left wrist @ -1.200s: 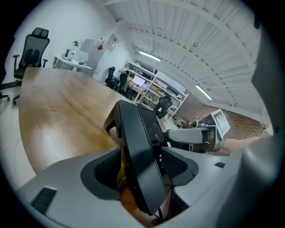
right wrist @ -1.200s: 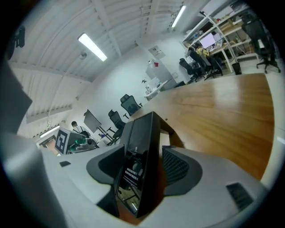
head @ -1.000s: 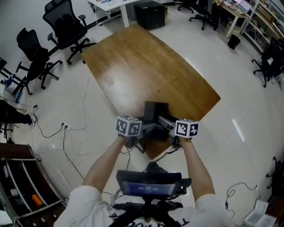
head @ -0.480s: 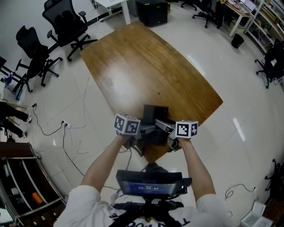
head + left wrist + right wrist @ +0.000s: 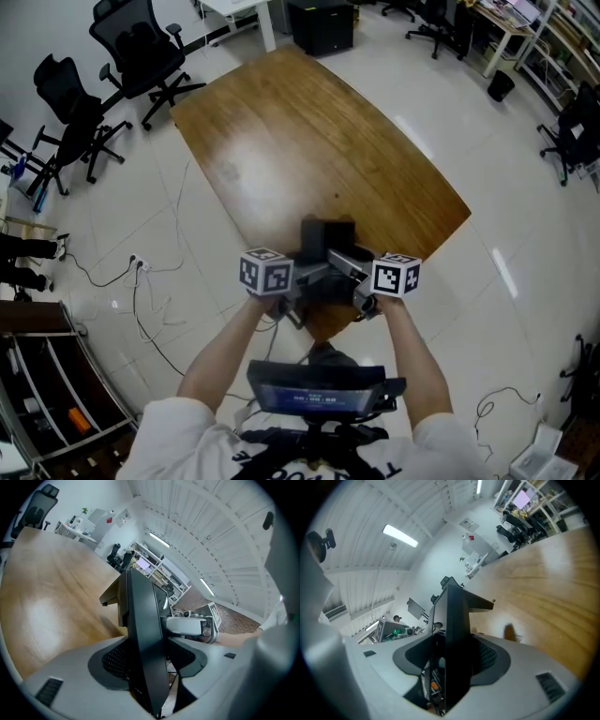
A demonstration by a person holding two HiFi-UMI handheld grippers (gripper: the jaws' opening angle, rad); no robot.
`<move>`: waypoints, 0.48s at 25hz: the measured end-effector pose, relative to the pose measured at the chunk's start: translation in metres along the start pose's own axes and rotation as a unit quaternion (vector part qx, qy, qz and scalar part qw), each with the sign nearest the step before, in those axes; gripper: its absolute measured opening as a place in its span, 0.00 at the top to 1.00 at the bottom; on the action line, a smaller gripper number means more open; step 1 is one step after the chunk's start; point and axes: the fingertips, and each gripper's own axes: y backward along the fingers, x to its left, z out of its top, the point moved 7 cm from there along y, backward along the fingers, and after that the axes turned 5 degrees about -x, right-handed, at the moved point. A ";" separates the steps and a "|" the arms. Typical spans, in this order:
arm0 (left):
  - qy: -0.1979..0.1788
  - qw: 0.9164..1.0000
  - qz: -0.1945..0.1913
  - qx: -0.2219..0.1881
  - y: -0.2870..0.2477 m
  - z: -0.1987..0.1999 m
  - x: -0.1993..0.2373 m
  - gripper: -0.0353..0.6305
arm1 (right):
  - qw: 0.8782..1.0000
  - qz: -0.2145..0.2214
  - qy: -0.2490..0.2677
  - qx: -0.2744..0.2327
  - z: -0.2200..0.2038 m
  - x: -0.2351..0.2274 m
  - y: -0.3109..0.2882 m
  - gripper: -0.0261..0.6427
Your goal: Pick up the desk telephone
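A black desk telephone [image 5: 323,239] sits at the near edge of the wooden table [image 5: 309,131]. My left gripper [image 5: 305,277] holds its left side and my right gripper [image 5: 349,281] its right side. In the left gripper view the telephone's thin black edge [image 5: 143,634] stands between the jaws of the left gripper [image 5: 145,663], which are closing on it with the pads against it. In the right gripper view the same dark edge [image 5: 454,634] fills the gap of the right gripper [image 5: 452,662]. The right gripper [image 5: 190,626] also shows beyond the telephone.
Black office chairs [image 5: 141,52] stand on the floor left of the table, with loose cables [image 5: 141,281] below them. A black box [image 5: 322,23] sits past the table's far end. A shelf unit [image 5: 56,394] is at lower left. The table's near corner lies just under my hands.
The left gripper's marker cube has tipped and dropped slightly. The telephone sits a touch higher in the picture. Both hands have stayed at the telephone's sides.
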 end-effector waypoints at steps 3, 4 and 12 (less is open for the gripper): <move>-0.012 1.000 -0.003 -0.021 0.007 0.010 -0.009 0.57 | 1.000 -0.001 0.020 -0.004 0.005 0.007 0.003 0.60; -0.019 0.999 -0.005 -0.027 0.010 0.014 -0.013 0.57 | 1.000 0.002 0.028 -0.010 0.009 0.014 0.004 0.60; -0.100 0.992 -0.018 -0.068 0.038 0.043 -0.055 0.57 | 0.993 0.012 0.101 -0.063 0.031 0.069 0.019 0.58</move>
